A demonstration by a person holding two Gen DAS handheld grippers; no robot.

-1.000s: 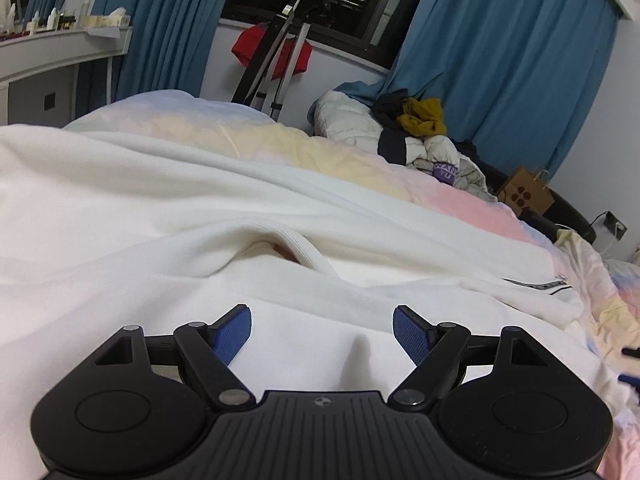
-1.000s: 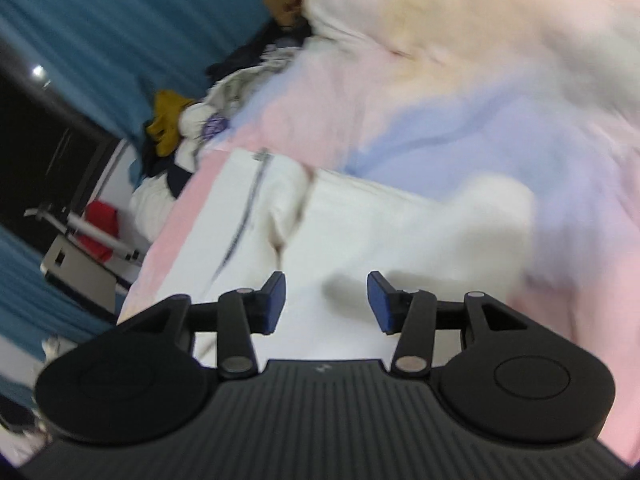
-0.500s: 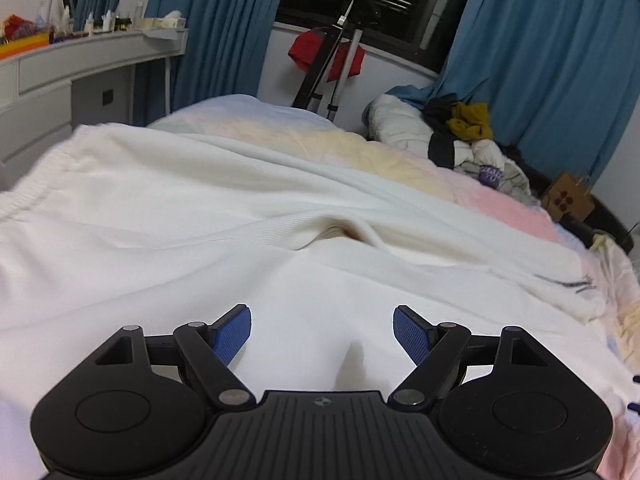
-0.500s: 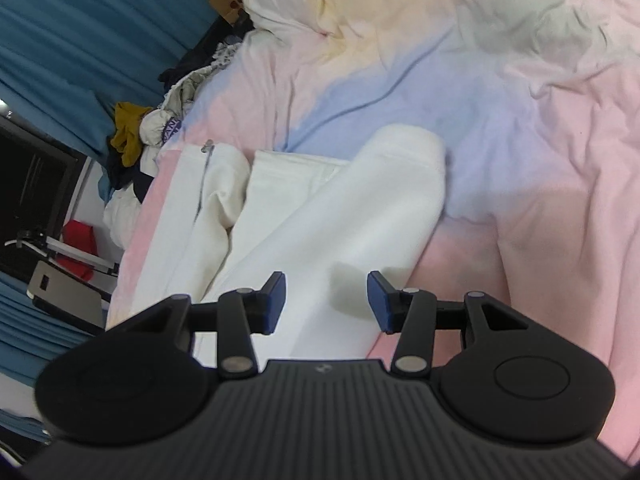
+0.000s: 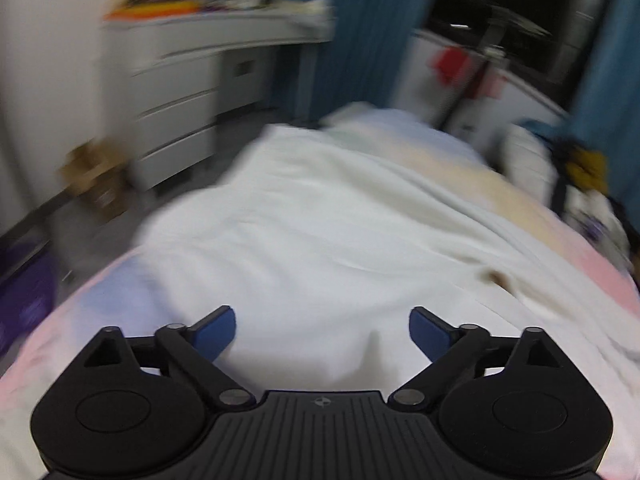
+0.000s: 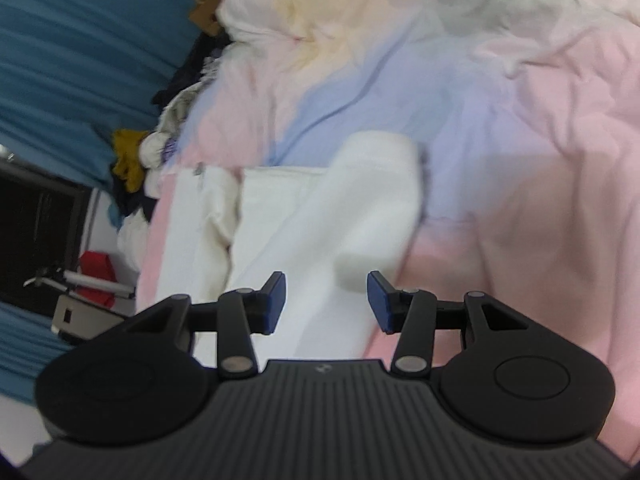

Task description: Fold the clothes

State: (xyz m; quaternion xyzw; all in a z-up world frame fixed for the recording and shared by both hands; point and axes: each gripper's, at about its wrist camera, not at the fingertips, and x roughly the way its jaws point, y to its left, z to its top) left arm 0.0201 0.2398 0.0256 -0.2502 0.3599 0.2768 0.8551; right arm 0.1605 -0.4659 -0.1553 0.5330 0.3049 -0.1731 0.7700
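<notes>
A white garment (image 5: 328, 240) lies spread over the pastel bedspread (image 5: 100, 300). In the blurred left wrist view my left gripper (image 5: 322, 334) hangs above its near part, its jaws opening wide with no cloth between the blue pads. In the right wrist view the same white garment (image 6: 304, 232) shows a sleeve or leg folded across it, its cuff end toward the blue patch of the bedspread (image 6: 520, 160). My right gripper (image 6: 327, 300) hovers over that folded part, jaws partly apart and pressing on nothing.
A white chest of drawers (image 5: 176, 96) with clutter on top stands left of the bed, a brown box (image 5: 94, 176) on the floor beside it. Blue curtains (image 6: 80, 40), a dark window and a heap of clothes (image 5: 580, 184) lie beyond the bed.
The left gripper rose and swung left, so the drawers and the bed's edge came into view, and its jaws stand wider. The right gripper drifted a little over the folded part.
</notes>
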